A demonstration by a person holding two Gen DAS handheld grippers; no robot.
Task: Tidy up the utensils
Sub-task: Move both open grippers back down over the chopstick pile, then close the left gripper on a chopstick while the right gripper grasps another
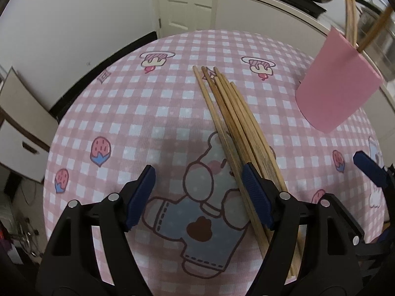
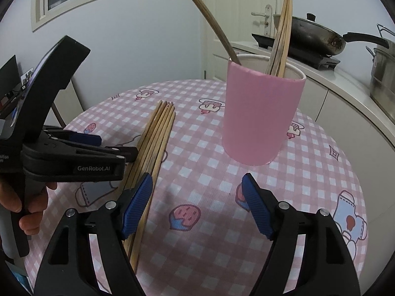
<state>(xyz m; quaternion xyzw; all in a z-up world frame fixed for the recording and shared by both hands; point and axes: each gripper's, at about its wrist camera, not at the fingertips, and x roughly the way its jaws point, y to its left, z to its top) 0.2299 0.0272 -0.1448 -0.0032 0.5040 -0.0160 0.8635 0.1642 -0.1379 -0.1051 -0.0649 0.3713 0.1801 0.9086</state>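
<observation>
A bundle of several wooden chopsticks [image 1: 232, 118] lies on the pink checked tablecloth [image 1: 148, 103]; it also shows in the right wrist view [image 2: 158, 135]. My left gripper [image 1: 198, 194] is open and empty, low over the cloth, its right finger over the bundle's near end. A pink cup [image 2: 259, 116] stands upright with several chopsticks [image 2: 281, 39] in it; it shows at the right in the left wrist view [image 1: 338, 86]. My right gripper [image 2: 197, 204] is open and empty, in front of the cup. The left gripper [image 2: 74, 157] appears at the left in the right wrist view.
The round table [image 2: 321, 172] stands beside a white counter [image 2: 345, 83] holding a dark wok [image 2: 313, 34] on a burner and a steel pot [image 2: 382, 74]. A white door [image 1: 187, 2] is behind. A chair [image 1: 22, 128] stands at the left.
</observation>
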